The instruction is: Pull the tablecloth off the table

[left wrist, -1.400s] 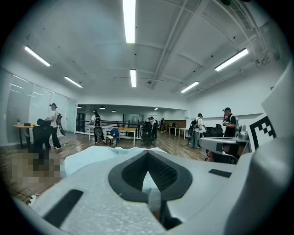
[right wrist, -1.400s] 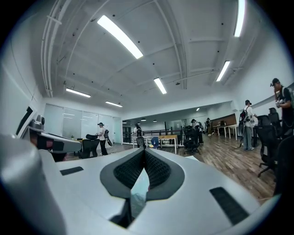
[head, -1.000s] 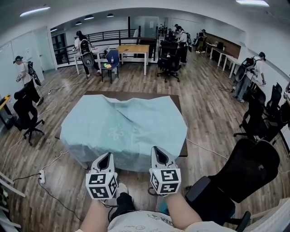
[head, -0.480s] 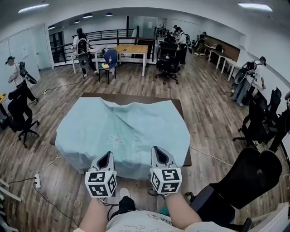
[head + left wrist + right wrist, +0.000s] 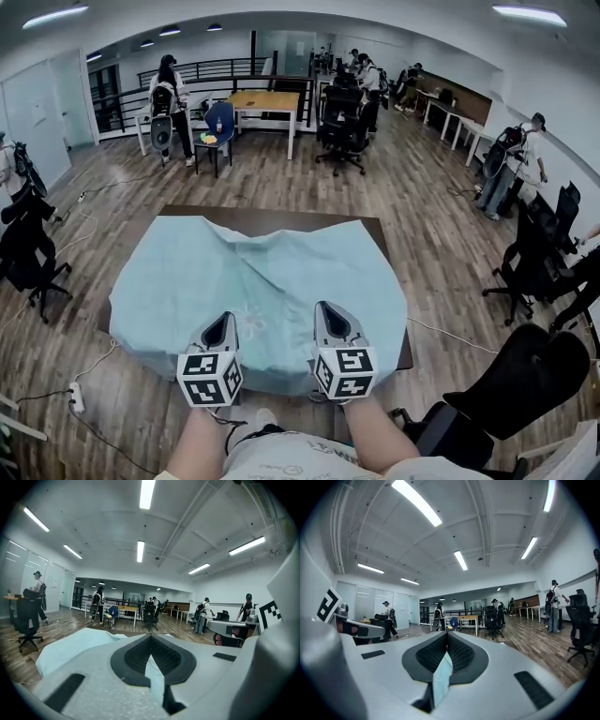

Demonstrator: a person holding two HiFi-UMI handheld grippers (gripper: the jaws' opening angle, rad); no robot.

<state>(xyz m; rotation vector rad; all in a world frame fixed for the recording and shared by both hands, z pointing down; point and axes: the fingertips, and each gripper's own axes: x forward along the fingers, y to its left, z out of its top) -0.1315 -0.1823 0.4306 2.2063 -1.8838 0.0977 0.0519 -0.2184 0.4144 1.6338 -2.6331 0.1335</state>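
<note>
A light blue tablecloth (image 5: 253,277) covers most of a dark brown table (image 5: 281,217), whose far edge and right corner lie bare. The cloth's near edge hangs toward me. My left gripper (image 5: 221,325) is shut on that near edge, and a strip of blue cloth (image 5: 157,679) shows pinched between its black pads (image 5: 136,656). My right gripper (image 5: 328,316) is shut on the same edge a little to the right. A fold of the cloth (image 5: 441,677) sticks out between its pads (image 5: 461,653). Both grippers are held side by side at the table's near side.
A black office chair (image 5: 525,375) stands close at my right, another (image 5: 23,248) at the left. A power strip with cable (image 5: 75,398) lies on the wood floor at the left. Farther off are a wooden desk (image 5: 262,98), more chairs and several people.
The cloth has slid toward me, baring more dark table top along the far edge. Both grippers stay shut on its near edge.
</note>
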